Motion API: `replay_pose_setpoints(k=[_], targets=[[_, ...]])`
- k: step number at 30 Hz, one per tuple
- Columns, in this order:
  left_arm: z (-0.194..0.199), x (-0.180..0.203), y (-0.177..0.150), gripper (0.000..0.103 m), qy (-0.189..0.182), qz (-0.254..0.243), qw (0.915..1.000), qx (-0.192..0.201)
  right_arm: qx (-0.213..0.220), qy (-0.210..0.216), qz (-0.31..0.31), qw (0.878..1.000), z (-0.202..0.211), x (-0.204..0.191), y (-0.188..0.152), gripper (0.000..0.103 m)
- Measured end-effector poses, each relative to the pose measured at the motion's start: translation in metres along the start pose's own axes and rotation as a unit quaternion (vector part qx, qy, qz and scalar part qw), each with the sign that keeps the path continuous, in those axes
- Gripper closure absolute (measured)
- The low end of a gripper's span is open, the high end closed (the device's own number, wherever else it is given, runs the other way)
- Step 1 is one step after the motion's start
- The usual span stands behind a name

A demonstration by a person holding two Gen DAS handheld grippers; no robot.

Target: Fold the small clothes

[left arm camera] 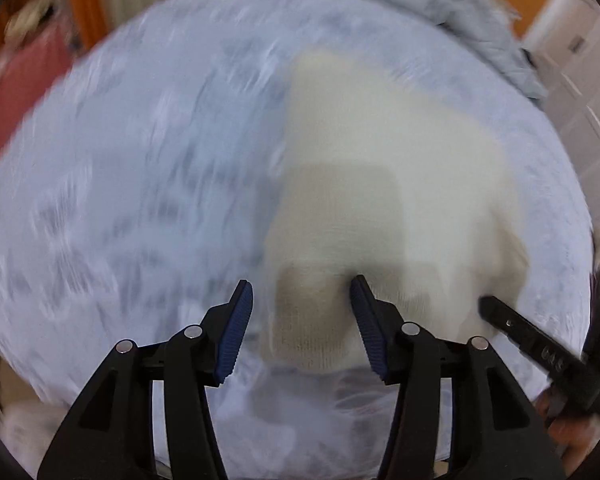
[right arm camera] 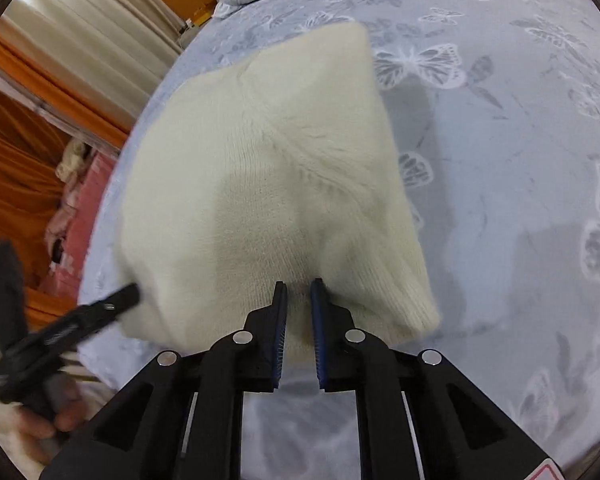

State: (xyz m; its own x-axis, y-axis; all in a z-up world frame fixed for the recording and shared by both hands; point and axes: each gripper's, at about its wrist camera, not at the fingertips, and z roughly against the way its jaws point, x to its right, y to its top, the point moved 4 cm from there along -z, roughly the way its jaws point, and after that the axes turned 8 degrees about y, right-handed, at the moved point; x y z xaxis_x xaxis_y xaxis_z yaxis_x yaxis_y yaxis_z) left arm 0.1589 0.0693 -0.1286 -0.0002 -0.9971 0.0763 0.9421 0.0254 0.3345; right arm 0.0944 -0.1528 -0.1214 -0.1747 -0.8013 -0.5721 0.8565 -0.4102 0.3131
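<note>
Soft, even indoor light. The left wrist view is smeared by motion blur; the right is sharper. Gripper shadows fall on the knit [right arm camera: 260, 184]. Fisheye edges bend and darken.

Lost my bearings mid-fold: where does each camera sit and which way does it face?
Left wrist: on the left gripper, looking steeply down at the cream knitted garment on the pale blue butterfly-print bedspread; jaws apart.
Right wrist: on the right gripper, angled down at the garment's near edge; jaws nearly closed there; a hand shows at lower left.
Shared: garment, bedspread, each other's gripper.
</note>
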Motion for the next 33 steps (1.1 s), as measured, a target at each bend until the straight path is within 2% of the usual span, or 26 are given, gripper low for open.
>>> replay_pose_setpoints(k=[1, 2, 3, 4, 6, 7, 9, 10, 12, 14, 15, 16, 17, 19, 20, 22, 24, 25, 26, 28, 31, 33], targets=[[-0.003, -0.007, -0.002, 0.048, -0.008, 0.02, 0.9998, -0.004, 0.015, 0.013, -0.013, 1.0, 0.014, -0.002, 0.004, 0.082], [0.0, -0.018, -0.001, 0.048, -0.022, 0.042, 0.9988, -0.007, 0.029, 0.014, -0.014, 0.999, 0.025, -0.001, 0.006, 0.077], [0.006, -0.024, -0.001, 0.048, -0.031, 0.054, 0.9981, -0.007, 0.046, 0.009, -0.01, 0.999, 0.036, 0.001, 0.007, 0.064], [0.014, -0.03, 0.001, 0.049, -0.042, 0.061, 0.9973, 0.001, 0.055, 0.004, -0.003, 0.998, 0.046, 0.005, 0.007, 0.057], [0.035, -0.036, 0.0, 0.043, -0.055, 0.043, 0.9973, 0.023, 0.035, -0.021, 0.023, 0.999, 0.052, 0.015, 0.0, 0.057], [0.042, -0.037, -0.004, 0.037, -0.055, 0.022, 0.9979, 0.029, 0.017, -0.035, 0.038, 0.999, 0.052, 0.021, -0.007, 0.057], [0.047, -0.035, -0.015, 0.033, -0.048, -0.026, 0.998, 0.031, -0.021, -0.066, 0.071, 0.995, 0.038, 0.031, -0.028, 0.057], [0.042, -0.031, -0.024, 0.032, -0.04, -0.057, 0.9973, 0.022, -0.034, -0.067, 0.077, 0.994, 0.031, 0.035, -0.035, 0.057], [0.029, -0.022, -0.034, 0.032, -0.011, -0.084, 0.9963, 0.013, -0.038, -0.054, 0.069, 0.995, 0.01, 0.033, -0.04, 0.057], [0.019, -0.017, -0.035, 0.034, -0.002, -0.074, 0.9971, 0.021, -0.021, -0.027, 0.047, 0.998, -0.004, 0.028, -0.033, 0.057], [0.015, -0.017, -0.029, 0.035, -0.007, -0.053, 0.9982, 0.028, -0.016, -0.02, 0.035, 0.999, -0.009, 0.026, -0.027, 0.071], [0.011, -0.018, -0.022, 0.041, -0.015, -0.035, 0.9988, 0.031, -0.013, -0.017, 0.029, 0.999, -0.012, 0.023, -0.021, 0.092], [0.008, -0.018, -0.017, 0.055, -0.022, -0.024, 0.9991, 0.027, -0.001, -0.015, 0.04, 0.999, -0.006, 0.014, -0.013, 0.093], [0.007, -0.013, -0.017, 0.076, -0.023, -0.029, 0.9991, 0.019, 0.028, -0.012, 0.08, 0.996, 0.013, -0.007, -0.001, 0.094], [0.01, -0.011, -0.017, 0.079, -0.004, -0.044, 0.9988, 0.023, 0.035, -0.017, 0.114, 0.993, 0.023, -0.019, 0.001, 0.095], [0.009, -0.017, -0.023, 0.08, 0.037, -0.066, 0.9969, 0.022, 0.009, -0.043, 0.143, 0.989, 0.015, -0.016, -0.006, 0.095], [-0.002, -0.033, -0.032, 0.083, 0.05, -0.04, 0.9979, -0.01, -0.079, -0.078, 0.113, 0.987, -0.022, 0.022, -0.029, 0.095], [-0.016, -0.047, -0.036, 0.103, 0.079, -0.02, 0.9961, -0.035, -0.072, -0.07, 0.106, 0.989, -0.023, 0.027, -0.032, 0.096], [-0.022, -0.058, -0.039, 0.103, 0.063, 0.003, 0.9973, -0.038, -0.055, -0.058, 0.08, 0.994, -0.015, 0.029, -0.031, 0.095], [-0.012, -0.063, -0.036, 0.102, 0.042, 0.018, 0.9985, -0.031, -0.028, -0.054, 0.049, 0.997, 0.003, 0.026, -0.026, 0.092], [0.022, -0.059, -0.031, 0.101, 0.041, -0.006, 0.999, 0.017, 0.033, -0.044, 0.055, 0.997, 0.04, 0.011, -0.012, 0.092], [0.049, -0.051, -0.029, 0.1, 0.016, -0.008, 0.9989, 0.043, 0.072, -0.033, 0.053, 0.995, 0.06, 0.0, 0.005, 0.092]])
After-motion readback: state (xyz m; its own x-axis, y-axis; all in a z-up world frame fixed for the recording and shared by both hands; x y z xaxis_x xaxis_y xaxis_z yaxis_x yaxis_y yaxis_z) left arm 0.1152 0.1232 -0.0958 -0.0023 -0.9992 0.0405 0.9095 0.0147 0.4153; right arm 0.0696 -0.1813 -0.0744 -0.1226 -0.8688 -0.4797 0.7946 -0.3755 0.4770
